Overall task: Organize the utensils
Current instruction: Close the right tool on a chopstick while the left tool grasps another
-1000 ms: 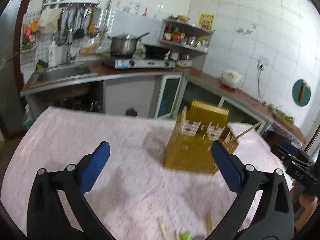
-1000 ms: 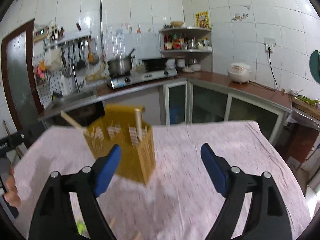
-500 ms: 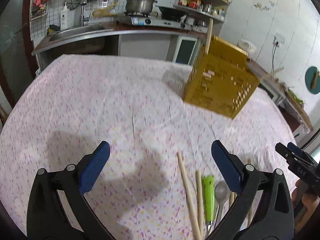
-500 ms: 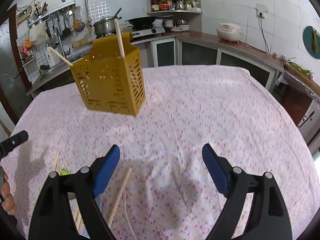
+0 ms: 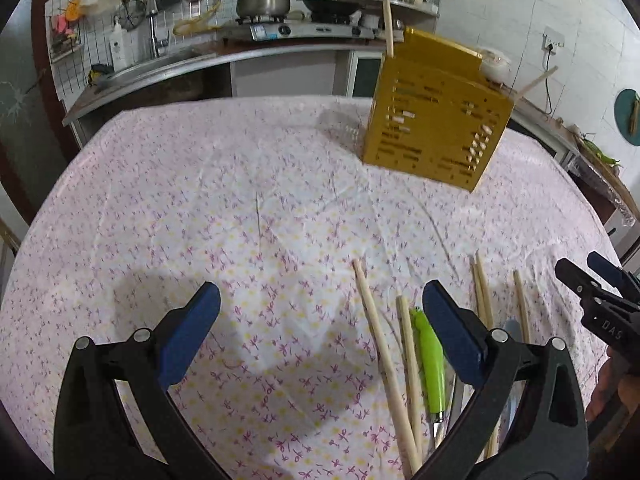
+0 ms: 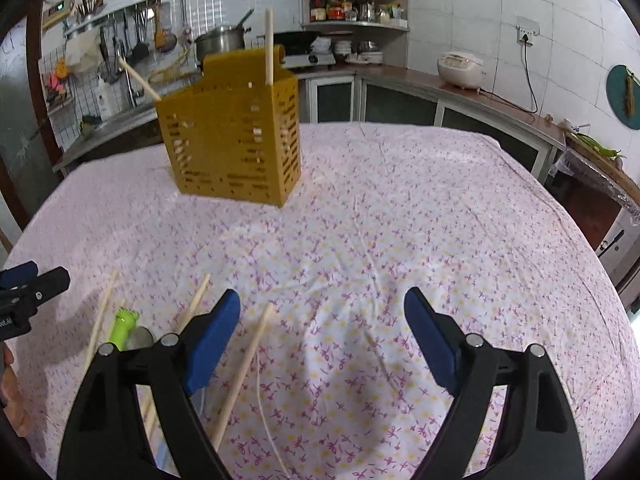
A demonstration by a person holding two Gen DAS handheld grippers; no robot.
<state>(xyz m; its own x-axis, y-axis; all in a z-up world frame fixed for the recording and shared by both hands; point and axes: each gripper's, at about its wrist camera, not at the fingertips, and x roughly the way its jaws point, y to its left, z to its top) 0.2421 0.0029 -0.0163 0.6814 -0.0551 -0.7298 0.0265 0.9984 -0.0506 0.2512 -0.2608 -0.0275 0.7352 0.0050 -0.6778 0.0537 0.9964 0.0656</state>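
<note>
Two black handheld grippers with blue finger pads hover above a table draped in a pink floral tablecloth (image 5: 256,208). The left gripper (image 5: 320,320) is spread wide and holds nothing; the right gripper (image 6: 322,328) likewise gapes empty. A perforated mustard-yellow plastic utensil caddy (image 6: 236,140) stands at the table's far side with two wooden chopsticks (image 6: 269,44) poking out of it. Near the grippers, loose wooden chopsticks (image 5: 378,336), a lime-green plastic-handled utensil (image 5: 432,360) and a metal spoon (image 6: 140,338) lie clustered on the cloth, well apart from the caddy.
</note>
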